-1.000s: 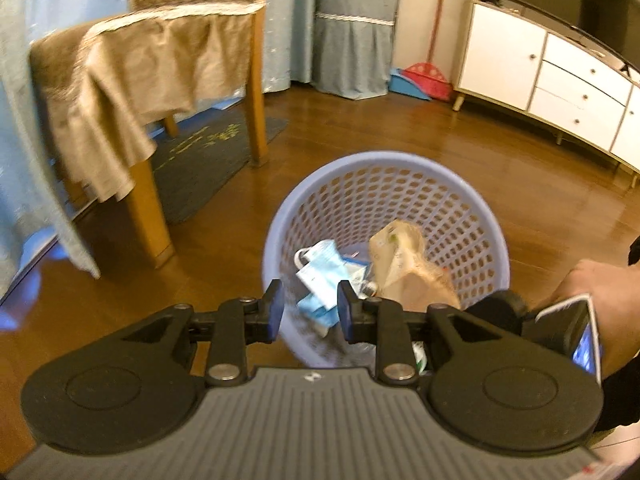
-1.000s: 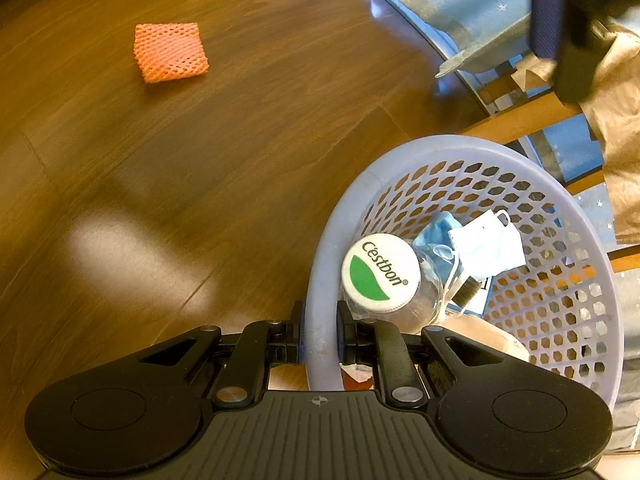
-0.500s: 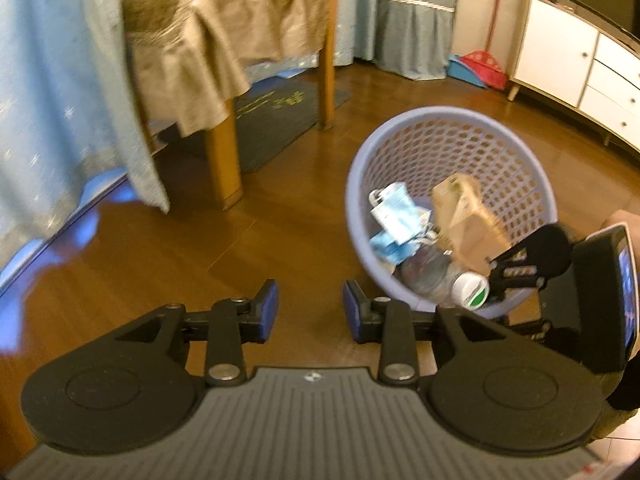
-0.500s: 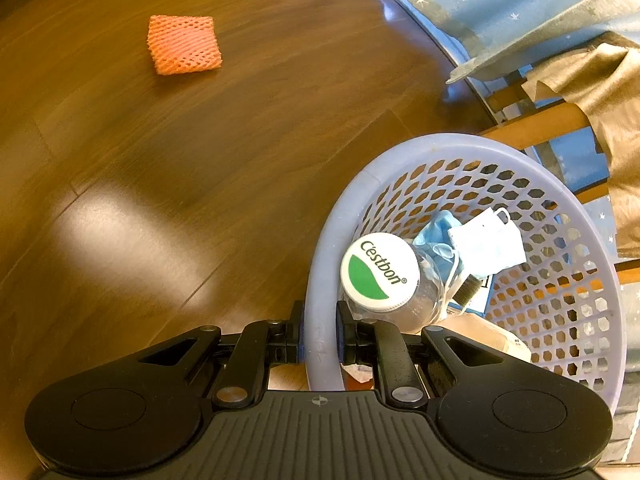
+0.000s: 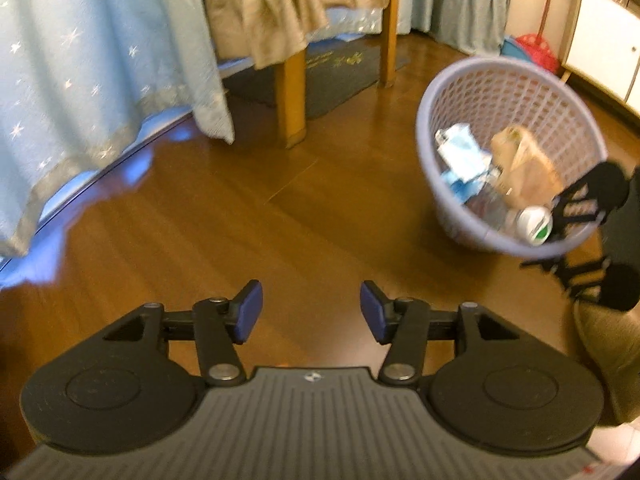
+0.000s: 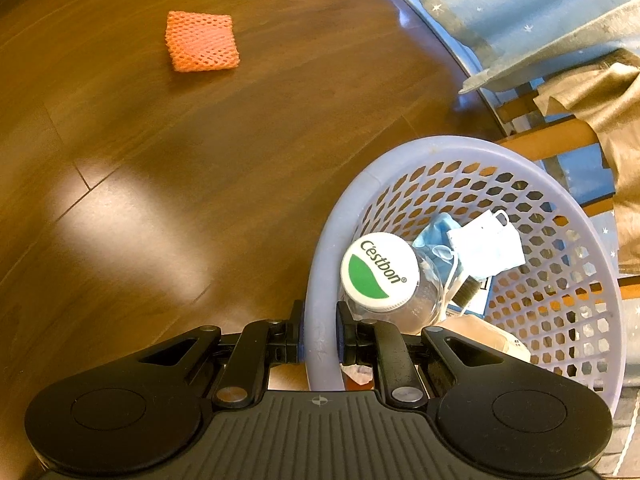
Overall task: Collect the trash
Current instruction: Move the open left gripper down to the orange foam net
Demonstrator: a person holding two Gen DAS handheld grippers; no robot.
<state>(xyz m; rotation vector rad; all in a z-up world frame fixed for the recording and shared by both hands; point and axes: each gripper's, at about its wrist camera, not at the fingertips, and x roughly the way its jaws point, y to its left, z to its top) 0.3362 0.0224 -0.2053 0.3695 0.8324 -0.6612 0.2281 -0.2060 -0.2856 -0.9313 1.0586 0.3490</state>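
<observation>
L wrist view: left gripper (image 5: 311,316) wide open, nothing in it, over bare wood floor (image 5: 240,232). Lavender basket (image 5: 472,224) far right, tilted, w/ blue masks (image 5: 460,156), brown paper bag (image 5: 524,172), bottle cap showing. Right gripper (image 5: 560,216) at its near rim.

R wrist view: right gripper (image 6: 319,330) clamped tight on basket rim (image 6: 320,312), one finger inside, one outside. Cestbon bottle (image 6: 380,270) just inside. Orange foam net (image 6: 202,41) on floor, far left, well apart from basket.

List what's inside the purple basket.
In the basket: a clear bottle with a green-white cap, blue face masks and a brown paper bag. Anything beneath them is covered.
</observation>
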